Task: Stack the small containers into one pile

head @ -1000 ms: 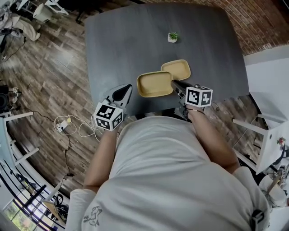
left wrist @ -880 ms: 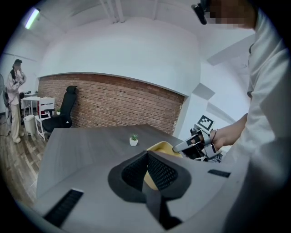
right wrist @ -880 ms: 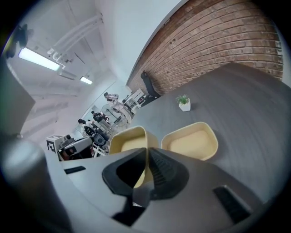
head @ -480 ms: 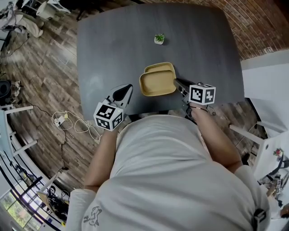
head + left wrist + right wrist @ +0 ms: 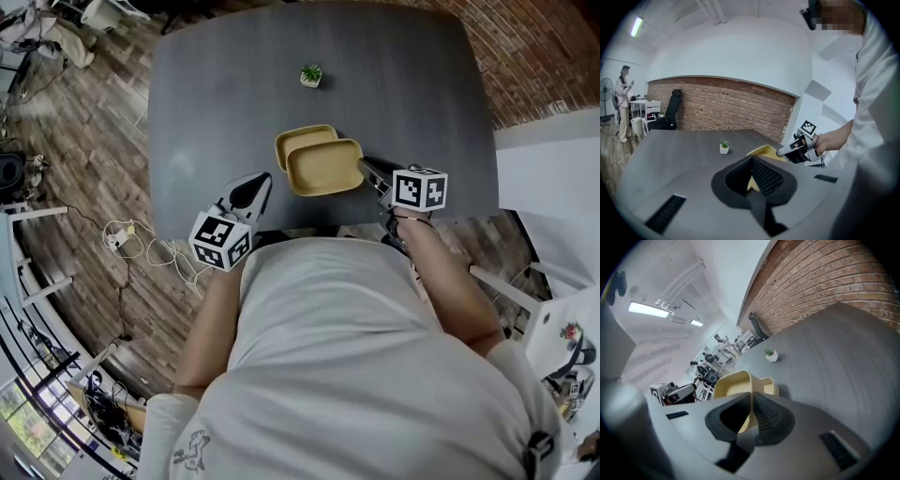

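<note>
Two shallow yellow containers are in play on the dark grey table point(image 5: 403, 84). My right gripper point(image 5: 362, 167) is shut on the right rim of one container point(image 5: 323, 169). It holds that one over the near right part of the second container point(image 5: 296, 141), which lies on the table. In the right gripper view the held container's wall point(image 5: 731, 383) sits between the jaws, and the second container point(image 5: 768, 386) shows just behind. My left gripper point(image 5: 258, 185) hovers at the table's near edge, left of both, shut and empty. In the left gripper view point(image 5: 751, 159) the containers point(image 5: 764, 151) show beyond its tips.
A tiny potted plant point(image 5: 310, 75) in a white pot stands farther back on the table. A brick wall runs beyond the table's far right side. Wood floor with cables point(image 5: 122, 239) lies to the left.
The held container has shifted from the left of the lying container to its right front, covering more of it. My left gripper has stayed at the near edge.
</note>
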